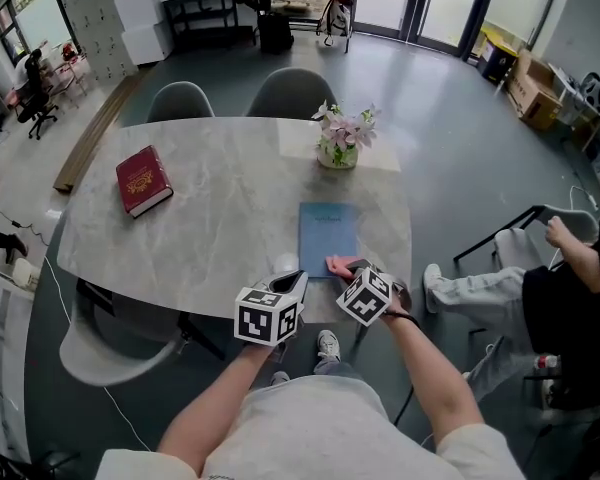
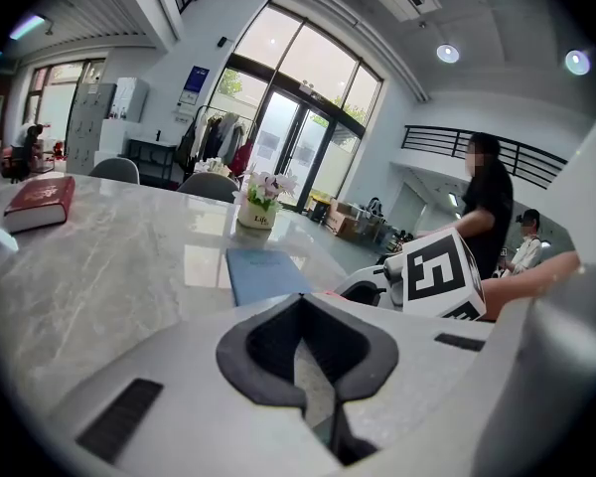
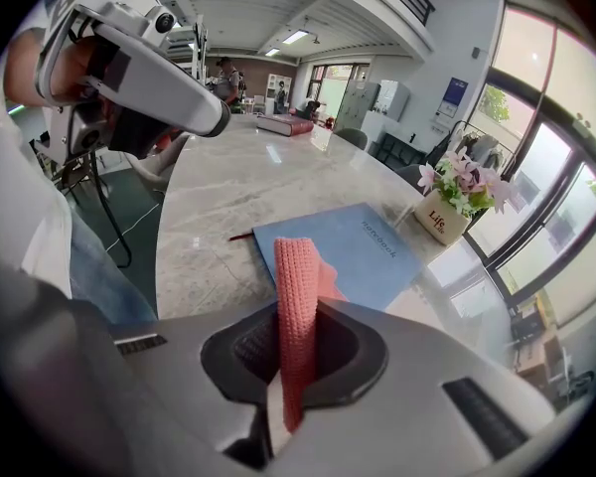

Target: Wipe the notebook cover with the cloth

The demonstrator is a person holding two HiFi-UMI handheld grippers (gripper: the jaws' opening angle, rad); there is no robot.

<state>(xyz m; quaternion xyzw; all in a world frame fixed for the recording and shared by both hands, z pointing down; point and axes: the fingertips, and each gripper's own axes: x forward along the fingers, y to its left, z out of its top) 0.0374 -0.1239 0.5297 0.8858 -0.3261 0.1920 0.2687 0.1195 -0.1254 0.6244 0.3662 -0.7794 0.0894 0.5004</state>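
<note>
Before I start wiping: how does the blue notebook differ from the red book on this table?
The notebook is blue and thin; the red book is dark red and clearly thicker. The notebook lies at the near edge, beside the pink cloth; the red book sits alone toward the table's left side. Both lie closed and flat.

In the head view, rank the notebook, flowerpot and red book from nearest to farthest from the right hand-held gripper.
1. Notebook, just ahead.
2. Flowerpot, beyond the notebook.
3. Red book, far left.
</note>
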